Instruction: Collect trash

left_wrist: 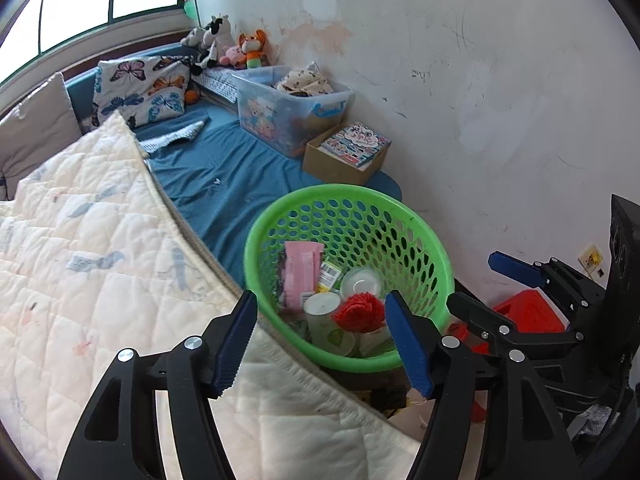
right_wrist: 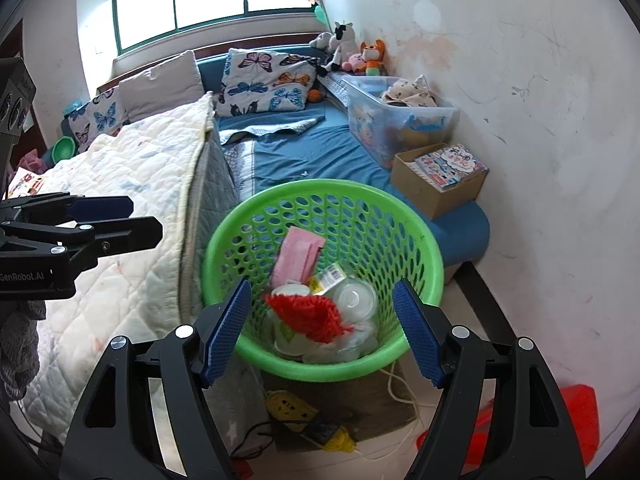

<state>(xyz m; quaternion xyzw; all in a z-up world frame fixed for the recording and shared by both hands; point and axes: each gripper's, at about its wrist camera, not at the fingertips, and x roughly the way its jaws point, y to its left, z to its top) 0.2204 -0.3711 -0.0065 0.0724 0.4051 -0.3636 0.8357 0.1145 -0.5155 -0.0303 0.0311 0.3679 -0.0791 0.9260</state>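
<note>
Basket (right_wrist: pixel 320 240) stands off the bed's (right_wrist: pixel 312 160) foot end, quilt (right_wrist: pixel 140 184) to its left, wall (right_wrist: pixel 540 140) to its right. Inside: wrapper (right_wrist: pixel 298 254), cups (right_wrist: pixel 354 296), tuft (right_wrist: pixel 308 312) on top. Behind it on the bed: carton (right_wrist: pixel 432 188), then bin (right_wrist: pixel 400 120); power strip (right_wrist: pixel 292 406) on the floor below.

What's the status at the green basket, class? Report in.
Left gripper and right gripper: jaws open, nothing held. Green basket holds red pompom, pink packet, cups. Nothing blocking the basket mouth.
</note>
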